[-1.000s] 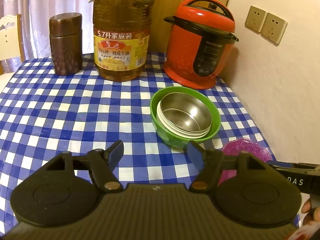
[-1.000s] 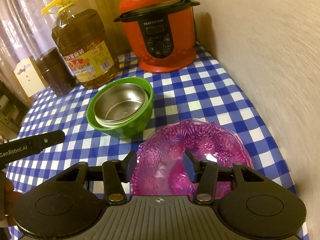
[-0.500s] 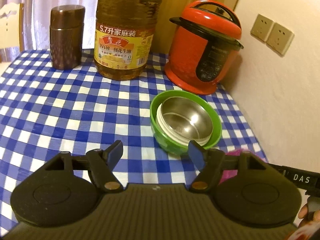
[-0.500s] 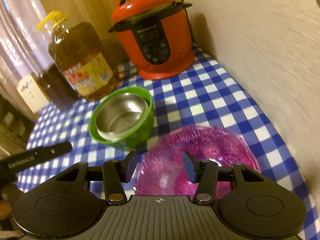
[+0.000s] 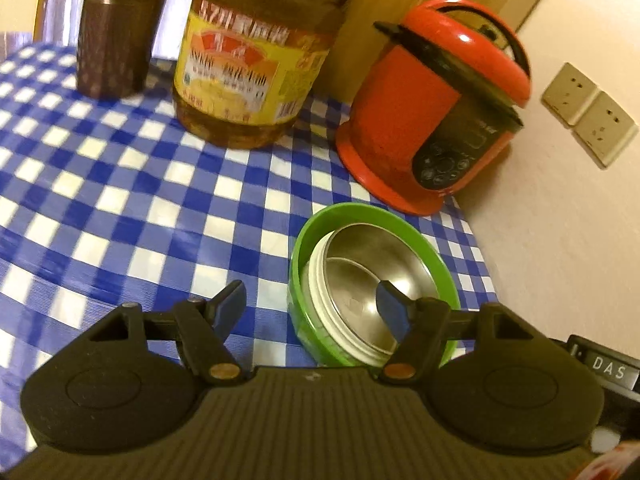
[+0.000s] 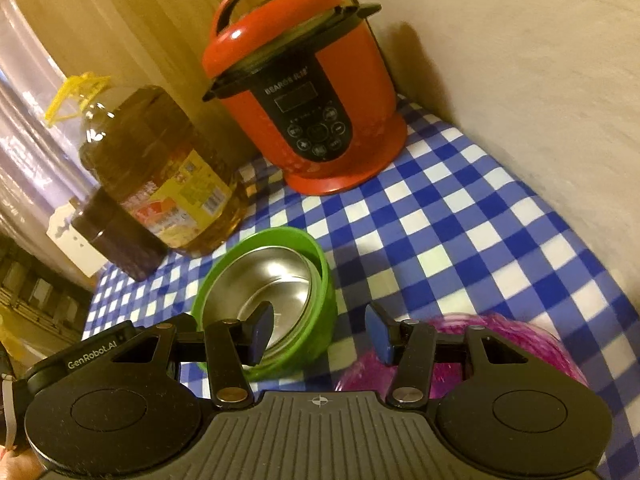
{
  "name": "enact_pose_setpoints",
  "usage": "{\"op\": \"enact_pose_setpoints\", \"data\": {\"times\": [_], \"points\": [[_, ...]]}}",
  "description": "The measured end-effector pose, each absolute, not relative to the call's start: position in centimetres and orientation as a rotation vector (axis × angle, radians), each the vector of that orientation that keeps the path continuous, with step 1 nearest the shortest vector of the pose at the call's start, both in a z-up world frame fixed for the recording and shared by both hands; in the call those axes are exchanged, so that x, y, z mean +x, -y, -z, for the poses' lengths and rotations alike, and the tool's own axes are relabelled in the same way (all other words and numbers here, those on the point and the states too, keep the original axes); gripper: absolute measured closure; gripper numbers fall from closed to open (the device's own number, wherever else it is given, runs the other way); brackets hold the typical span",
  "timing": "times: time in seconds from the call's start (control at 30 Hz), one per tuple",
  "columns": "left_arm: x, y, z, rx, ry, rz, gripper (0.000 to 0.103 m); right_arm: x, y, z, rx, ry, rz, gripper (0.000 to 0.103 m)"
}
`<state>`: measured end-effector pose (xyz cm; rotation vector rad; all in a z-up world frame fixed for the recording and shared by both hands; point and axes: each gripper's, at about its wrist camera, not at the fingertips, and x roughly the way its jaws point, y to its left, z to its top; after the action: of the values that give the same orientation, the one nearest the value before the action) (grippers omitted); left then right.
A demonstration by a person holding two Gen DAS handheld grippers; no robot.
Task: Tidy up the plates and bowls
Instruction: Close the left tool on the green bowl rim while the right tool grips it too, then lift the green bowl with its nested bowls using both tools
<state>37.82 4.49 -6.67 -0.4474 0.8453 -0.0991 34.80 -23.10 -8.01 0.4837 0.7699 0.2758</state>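
While the left wrist view looks down at a tilt, the left gripper (image 5: 311,301) hovers spread wide and holds nothing, its right finger over the steel bowl (image 5: 362,284) nested in the green bowl (image 5: 304,256) just ahead. Farther ahead on the checked worktop (image 5: 120,200) stand a red cooker (image 5: 432,112) and an oil jug (image 5: 256,68) whose label is blurred. "DAS" reads on a device (image 5: 608,368) at the right. From the right wrist view, the right gripper (image 6: 320,332) is likewise wide open and empty, green bowl (image 6: 326,292) at its left finger, pink plate (image 6: 520,344) under its right finger. "BEAROS" marks the cooker (image 6: 312,92); "GenRobot.AI" shows on the other gripper's body (image 6: 92,356).
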Motion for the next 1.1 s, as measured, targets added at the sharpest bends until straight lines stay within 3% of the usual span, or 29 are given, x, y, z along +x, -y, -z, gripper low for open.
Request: {"op": "enact_pose_setpoints", "data": {"times": [0.33,0.57,0.93,1.1], "points": [[40.5,-4.2,10.1,-0.527,-0.917,0.129,0.048,39.1,22.3,10.8,0.519,-0.857,-0.303,0.052],[41.5,-4.5,10.9,-0.573,-0.93,0.133,0.067,40.7,21.7,12.1,0.52,-0.897,-0.322,0.052],[41.8,-4.6,11.2,-0.576,-0.933,0.133,0.07,42.1,20.8,13.1,0.525,-0.927,-0.324,0.053],[41.8,-4.4,11.1,-0.556,-0.93,0.137,0.071,42.3,20.5,13.7,0.529,-0.939,-0.323,0.07]]}}
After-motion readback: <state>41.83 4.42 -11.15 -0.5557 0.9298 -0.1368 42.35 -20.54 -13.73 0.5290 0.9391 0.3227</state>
